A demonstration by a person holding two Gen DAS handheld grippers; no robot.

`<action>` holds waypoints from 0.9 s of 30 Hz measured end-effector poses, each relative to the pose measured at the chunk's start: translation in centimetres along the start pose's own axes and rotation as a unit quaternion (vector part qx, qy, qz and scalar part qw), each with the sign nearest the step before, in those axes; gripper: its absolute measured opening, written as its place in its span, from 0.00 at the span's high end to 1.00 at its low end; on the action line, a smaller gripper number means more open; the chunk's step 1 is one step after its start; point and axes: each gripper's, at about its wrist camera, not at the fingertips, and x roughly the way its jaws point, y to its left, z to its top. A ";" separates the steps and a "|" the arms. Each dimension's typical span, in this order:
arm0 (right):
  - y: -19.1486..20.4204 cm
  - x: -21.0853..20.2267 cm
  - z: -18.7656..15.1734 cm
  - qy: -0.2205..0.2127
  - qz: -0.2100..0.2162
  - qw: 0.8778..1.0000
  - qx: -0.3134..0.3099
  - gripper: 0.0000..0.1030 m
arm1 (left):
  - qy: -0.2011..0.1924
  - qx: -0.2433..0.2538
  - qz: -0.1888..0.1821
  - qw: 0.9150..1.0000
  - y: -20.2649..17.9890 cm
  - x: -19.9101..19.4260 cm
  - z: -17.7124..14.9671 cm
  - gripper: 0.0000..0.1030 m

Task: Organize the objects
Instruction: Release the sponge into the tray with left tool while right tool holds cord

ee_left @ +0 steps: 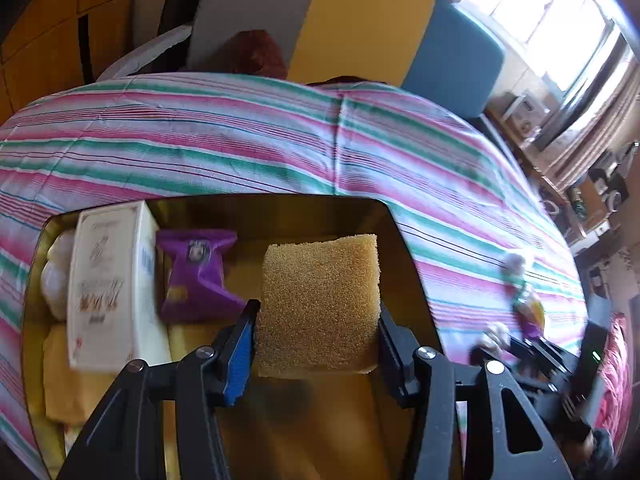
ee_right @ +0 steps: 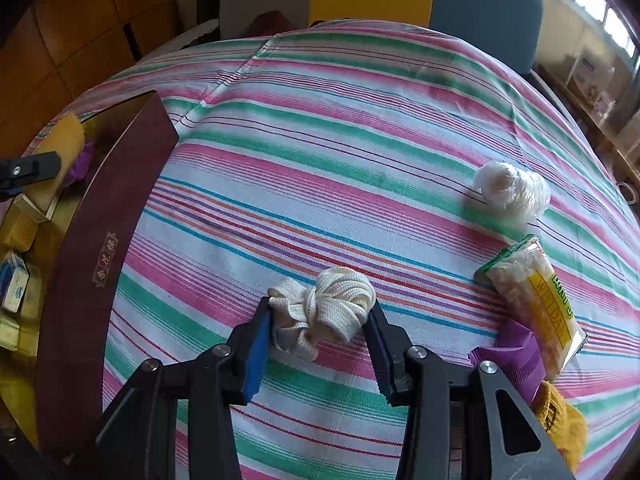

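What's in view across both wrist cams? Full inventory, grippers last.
Square yellow-brown sponge: 1, between the left gripper's fingers, over the box.
Dark maroon box with gold lining: 1, on the striped cloth, left.
Cream printed carton: 1, inside box.
Purple snack packet: 1, inside box, beside carton.
Cream woven cord bundle: 1, on cloth, between right gripper's fingers.
White plastic-wrapped ball: 1, on cloth, far right.
Yellow-labelled clear packet: 1, on cloth, right.
Pink-green striped cloth: 1, covers surface.
Left gripper: shut on sponge.
Right gripper: around bundle; grip unclear.
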 end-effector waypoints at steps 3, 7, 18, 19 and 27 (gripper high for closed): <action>0.0 0.0 0.0 0.000 0.001 1.000 0.001 0.56 | 0.008 -0.010 0.029 1.000 0.6 2.2 0.9 0.47; 0.0 0.0 0.0 0.000 0.001 1.000 0.001 0.56 | 0.015 -0.019 0.028 0.999 1.1 3.3 1.2 0.44; 0.1 0.0 0.0 -0.002 0.000 1.000 -0.001 0.56 | -0.038 0.040 0.040 0.998 0.3 -1.8 -0.5 0.32; 0.1 0.0 0.1 -0.002 0.000 1.000 -0.002 0.56 | -0.042 0.046 0.039 0.997 0.3 -2.7 -1.3 0.32; 0.2 0.1 0.1 -0.004 -0.003 1.000 -0.007 0.56 | -0.057 0.063 0.043 0.995 2.0 -8.0 -7.4 0.32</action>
